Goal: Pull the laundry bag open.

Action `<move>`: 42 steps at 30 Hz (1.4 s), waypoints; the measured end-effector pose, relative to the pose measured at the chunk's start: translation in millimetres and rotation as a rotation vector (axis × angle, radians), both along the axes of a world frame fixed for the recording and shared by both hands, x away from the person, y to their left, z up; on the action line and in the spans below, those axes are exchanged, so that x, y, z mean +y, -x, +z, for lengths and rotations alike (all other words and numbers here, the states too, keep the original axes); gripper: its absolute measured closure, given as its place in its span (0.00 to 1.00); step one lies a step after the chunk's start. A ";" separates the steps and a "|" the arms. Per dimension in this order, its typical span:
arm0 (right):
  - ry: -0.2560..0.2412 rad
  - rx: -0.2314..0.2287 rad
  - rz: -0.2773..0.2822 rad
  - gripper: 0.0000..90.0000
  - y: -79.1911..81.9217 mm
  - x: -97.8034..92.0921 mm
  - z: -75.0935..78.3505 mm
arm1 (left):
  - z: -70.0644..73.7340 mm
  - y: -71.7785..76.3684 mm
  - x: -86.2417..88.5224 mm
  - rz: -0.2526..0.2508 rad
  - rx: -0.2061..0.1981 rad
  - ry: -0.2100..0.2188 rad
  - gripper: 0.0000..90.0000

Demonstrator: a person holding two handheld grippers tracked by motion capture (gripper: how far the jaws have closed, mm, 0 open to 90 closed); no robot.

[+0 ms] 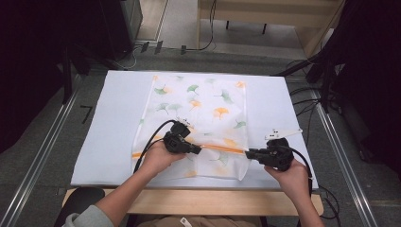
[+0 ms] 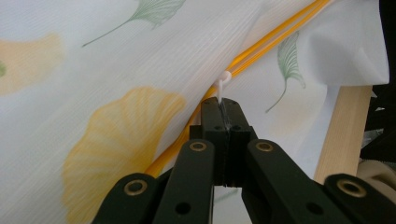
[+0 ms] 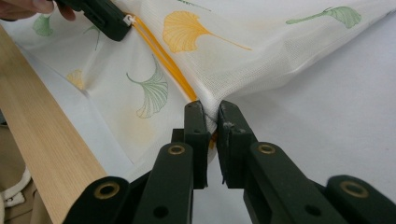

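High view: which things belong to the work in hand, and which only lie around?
In the work:
- leaf-print bag
- orange zipper
- white zipper pull
- left hand-held gripper
- right hand-held gripper

Lying around:
- floor cables
- chair

A lab-like recording space: padded white table (image 1: 113, 123), floor rails (image 1: 42, 156) (metal), loose cables (image 1: 307, 94), dark equipment around.

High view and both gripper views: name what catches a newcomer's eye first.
A white mesh bag printed with ginkgo leaves lies mid-table, an orange zipper crossing its near end. The left tongs pinch the small white zipper pull. The right tongs clamp the bag's corner at the zipper's end.
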State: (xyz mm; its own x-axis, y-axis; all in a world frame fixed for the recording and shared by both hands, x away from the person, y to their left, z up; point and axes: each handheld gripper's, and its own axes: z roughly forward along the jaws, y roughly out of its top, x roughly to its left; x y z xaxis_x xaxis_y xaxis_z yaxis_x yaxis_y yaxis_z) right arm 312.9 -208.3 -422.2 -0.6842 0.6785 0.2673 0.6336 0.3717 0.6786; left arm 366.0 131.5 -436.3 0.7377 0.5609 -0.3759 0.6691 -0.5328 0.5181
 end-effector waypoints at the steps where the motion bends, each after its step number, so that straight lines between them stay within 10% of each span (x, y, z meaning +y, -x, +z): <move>1: 0.000 -0.001 0.002 0.95 -0.3 0.1 -0.2 | 1.1 0.1 3.0 0.004 -0.001 -0.007 1.00; 9: 0.004 0.001 0.005 0.95 -0.7 2.4 -0.7 | 0.9 3.5 37.8 0.061 0.013 -0.020 1.00; 42: 0.002 0.002 0.008 0.95 -4.4 1.4 0.7 | 1.0 8.2 67.4 0.117 0.035 -0.021 1.00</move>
